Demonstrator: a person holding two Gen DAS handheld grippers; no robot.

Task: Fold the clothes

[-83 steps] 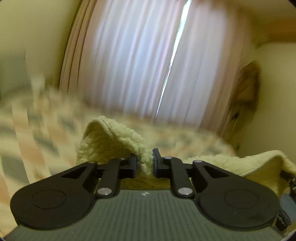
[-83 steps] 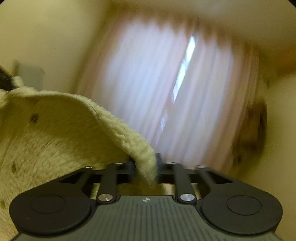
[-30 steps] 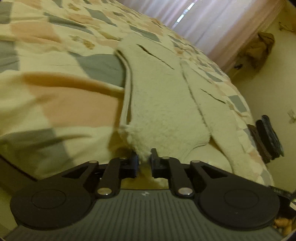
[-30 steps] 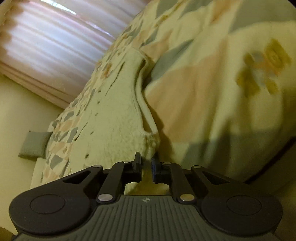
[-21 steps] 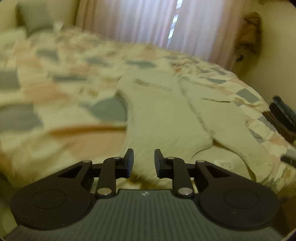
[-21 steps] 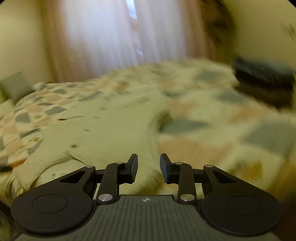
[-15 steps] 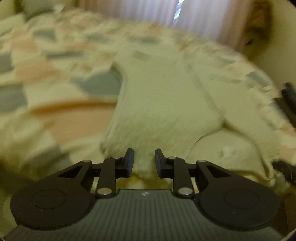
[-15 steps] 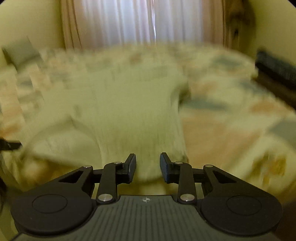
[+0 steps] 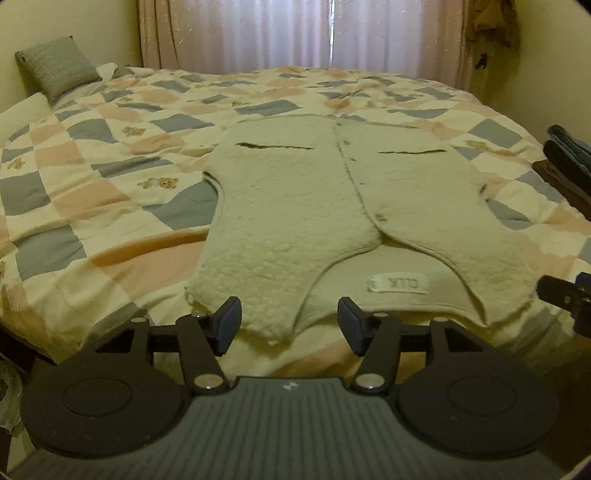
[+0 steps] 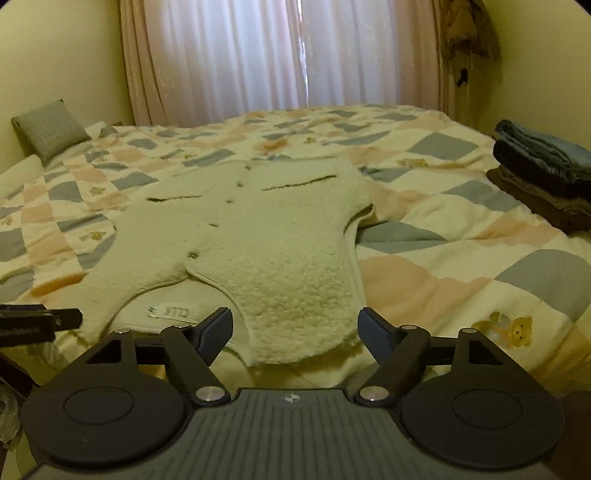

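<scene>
Left wrist view: a cream fleece vest [image 9: 295, 206] lies spread flat, front side up, on the patchwork quilt [image 9: 92, 184] of the bed. Its long axis runs from near to far, with the neck opening and label [image 9: 397, 284] at the near edge of the bed and the hem toward the far curtains [image 9: 295, 33]. The two shoulder flaps point toward the cameras. The left tongs [image 9: 290, 325] are spread wide, empty, just short of the left shoulder. In the right wrist view, the right tongs [image 10: 295, 332] are likewise spread wide and empty, just short of the right shoulder. A grey cushion [image 10: 50, 129] sits at the far left; folded clothes [image 10: 543, 173] are stacked at the right.
</scene>
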